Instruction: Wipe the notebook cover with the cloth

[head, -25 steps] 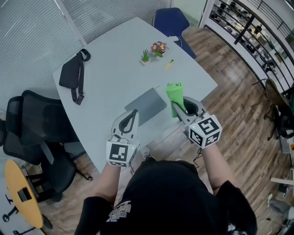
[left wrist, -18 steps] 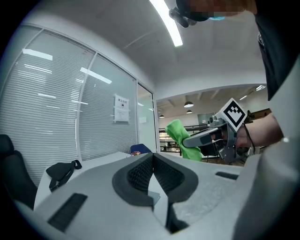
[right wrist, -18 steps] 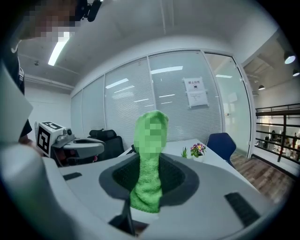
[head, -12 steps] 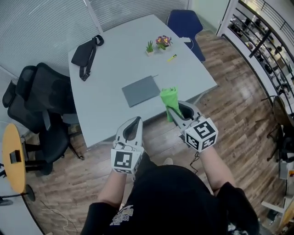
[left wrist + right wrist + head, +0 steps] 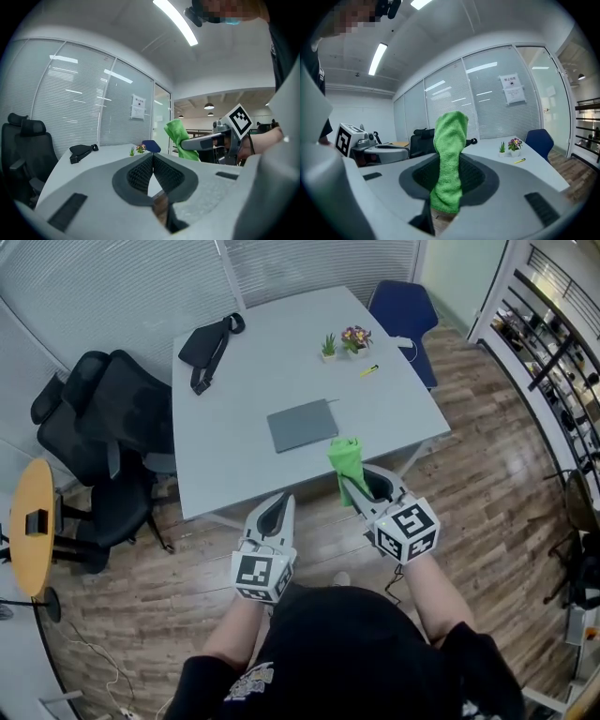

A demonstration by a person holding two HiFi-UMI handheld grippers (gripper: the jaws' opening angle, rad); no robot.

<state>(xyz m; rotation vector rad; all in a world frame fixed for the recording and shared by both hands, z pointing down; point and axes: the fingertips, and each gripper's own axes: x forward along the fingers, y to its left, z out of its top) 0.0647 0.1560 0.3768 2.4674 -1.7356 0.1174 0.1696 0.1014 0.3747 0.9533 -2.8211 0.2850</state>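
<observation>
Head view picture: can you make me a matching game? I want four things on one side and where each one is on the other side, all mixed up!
Things:
1. cloth
2. notebook
3. black bag
4. blue chair

Places:
A. on the floor, past the far right corner of the table
B. clamped in the right hand-held gripper
C. on the table's far left part
D. lying flat near the middle of the table

Right pairs: 1-B, 2-D, 3-C, 4-A.

On the table (image 5: 239,474), bag (image 5: 211,341) and plants (image 5: 342,341) sit behind the notebook (image 5: 302,425).
</observation>
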